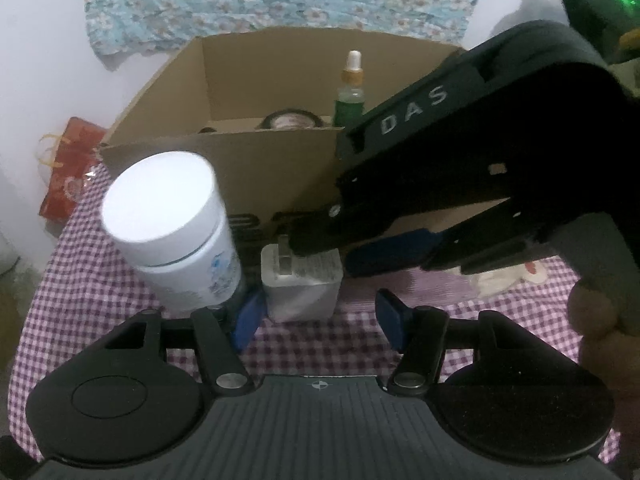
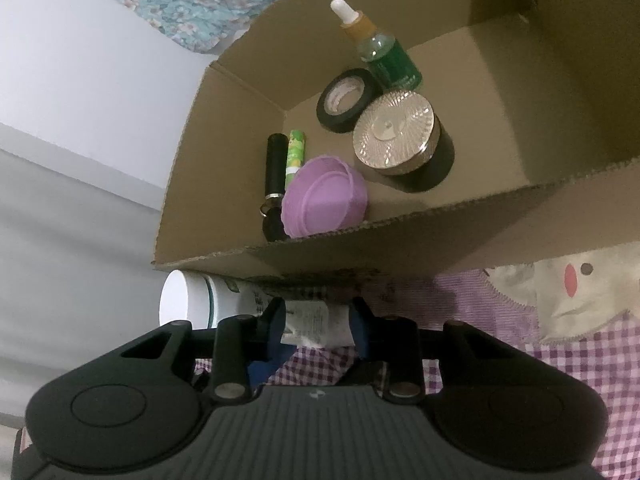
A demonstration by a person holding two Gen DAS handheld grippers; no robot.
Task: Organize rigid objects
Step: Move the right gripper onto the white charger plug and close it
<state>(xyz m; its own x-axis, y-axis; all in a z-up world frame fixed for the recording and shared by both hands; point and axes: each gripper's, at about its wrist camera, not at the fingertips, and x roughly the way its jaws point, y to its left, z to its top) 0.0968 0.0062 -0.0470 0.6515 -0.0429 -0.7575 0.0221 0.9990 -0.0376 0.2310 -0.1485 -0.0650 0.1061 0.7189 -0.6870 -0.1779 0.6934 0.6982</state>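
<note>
A white power adapter (image 1: 302,286) stands on the checked cloth in front of a cardboard box (image 1: 256,168). My right gripper (image 2: 318,326) reaches in from the right and is shut on the adapter (image 2: 316,328); it also shows in the left wrist view (image 1: 320,248). My left gripper (image 1: 320,316) is open and empty just before the adapter. A white jar (image 1: 176,232) stands left of the adapter, also in the right wrist view (image 2: 192,306).
The box (image 2: 400,248) holds a green dropper bottle (image 2: 384,52), a tape roll (image 2: 346,98), a silver-lidded jar (image 2: 400,140), a purple lid (image 2: 324,200), a black tube (image 2: 274,168) and a green stick (image 2: 296,152). A red bag (image 1: 68,172) lies at the left.
</note>
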